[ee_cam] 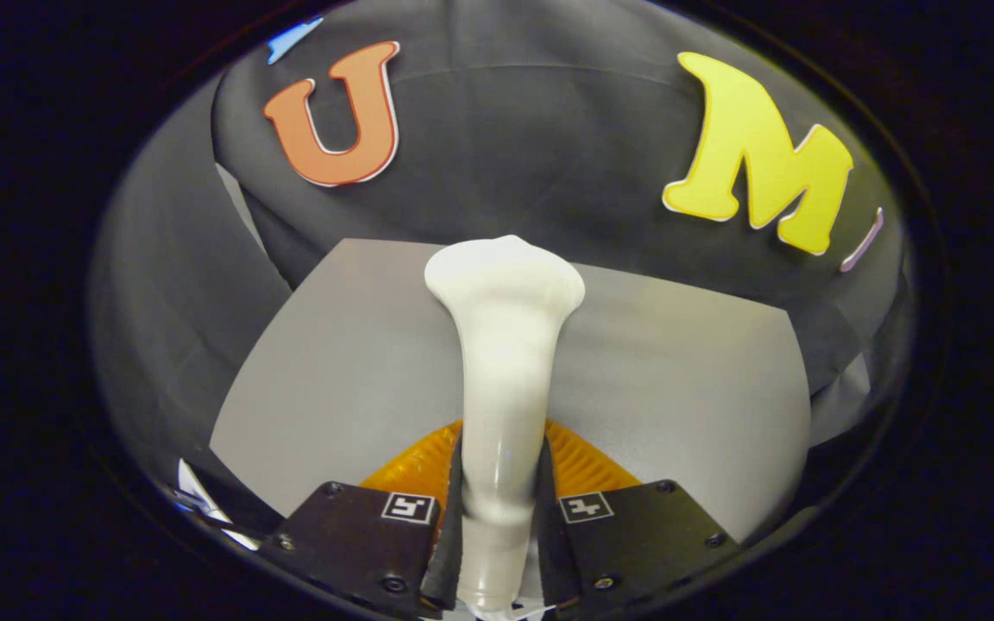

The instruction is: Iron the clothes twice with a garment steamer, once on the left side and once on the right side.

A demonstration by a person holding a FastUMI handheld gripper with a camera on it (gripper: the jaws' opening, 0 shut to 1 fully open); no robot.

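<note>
Your gripper (501,517) is clenched on the smooth, glossy white plastic garment steamer (504,345): both fingers press against the sides of its slim handle, which runs up between them and out ahead of the fingertips. You can see the handle narrow at the grip, then widen steadily into a flared, rounded head that sits well beyond the fingers, its top edge softly curved like a trumpet bell. The steamer stands roughly upright in your hold, centred between the two fingers. Beneath and behind it lies a flat, matte pale grey sheet (678,388) with straight edges and clean corners, its surface plain and uncreased; whether it is cloth or board you cannot tell from here. Beyond the sheet hangs the booth's black cloth wall (531,155), soft and loosely draped, with shallow folds running across it and a seam near the top.
</note>
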